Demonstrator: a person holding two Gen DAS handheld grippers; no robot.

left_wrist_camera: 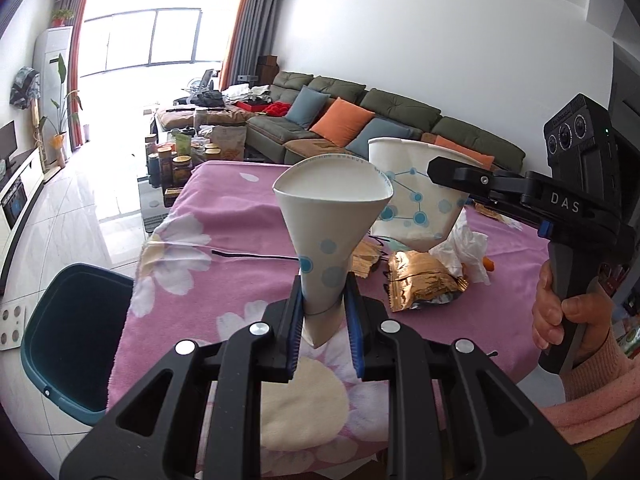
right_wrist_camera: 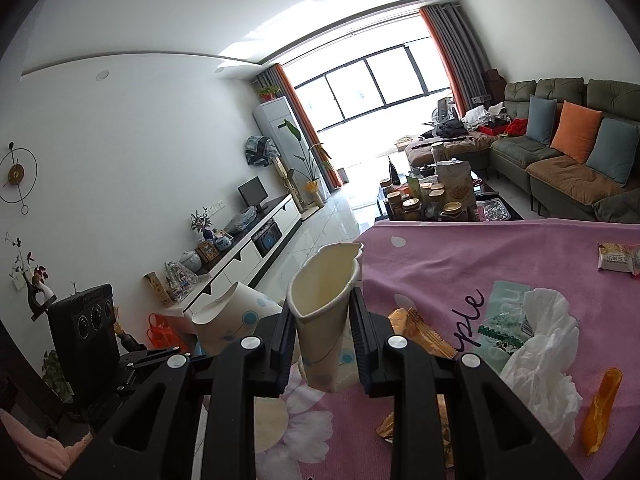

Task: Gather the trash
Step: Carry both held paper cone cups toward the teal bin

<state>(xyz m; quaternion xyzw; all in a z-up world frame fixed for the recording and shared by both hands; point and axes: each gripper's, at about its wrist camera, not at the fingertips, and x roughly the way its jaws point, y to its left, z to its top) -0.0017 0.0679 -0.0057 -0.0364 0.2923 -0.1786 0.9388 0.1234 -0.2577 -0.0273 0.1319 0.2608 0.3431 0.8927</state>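
Overhead of nothing but its own clutter, the table fills the lower part of both views under a pink blanket printed with large white flowers. Off its left edge, on the tiled floor, stands a teal bin, its dark mouth open and well below the tabletop.

Next in bulk come the two tools. The left gripper has its two blue-padded fingers closed tight on the pinched base of a crushed paper cup, white with blue dots, held upright above the blanket with its flattened rim uppermost. The right gripper likewise has its fingers pressed against a second paper cup, squashed to a narrow oval and standing mouth-up between them; in the left wrist view this same tool reaches in from the right, held by the person's right hand.

On the blanket between and beyond the cups lies the remaining litter: a crumpled white tissue, a gold foil wrapper just beside it, a pale green packet partly under the tissue, a small snack packet farther off near the far right edge, and a strip of orange peel apart to the right.
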